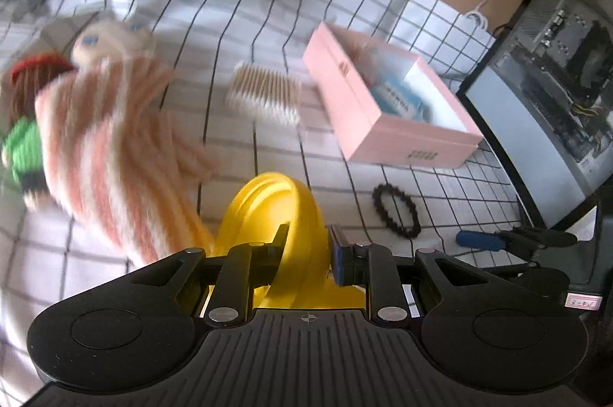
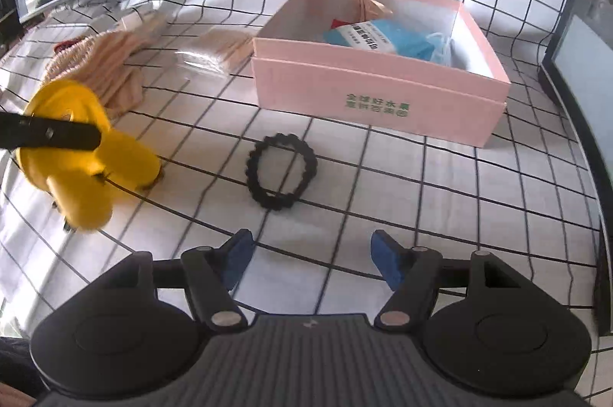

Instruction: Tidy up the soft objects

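The pink box (image 2: 379, 108) sat open on the checked cloth (image 2: 421, 215), a blue packet (image 2: 383, 41) and a tan pouch (image 2: 369, 5) already inside. Well left of it, the left gripper (image 1: 308, 246) was clamped on the yellow soft toy (image 1: 268, 200), mid-carry by the look of it; the next move likely called for swinging it over the box rim before letting go. The right gripper (image 2: 310, 261) hung spread and empty just short of the black bracelet (image 2: 281, 171)

Open tongs (image 2: 308, 263) nr black bracelet (image 2: 281, 171)
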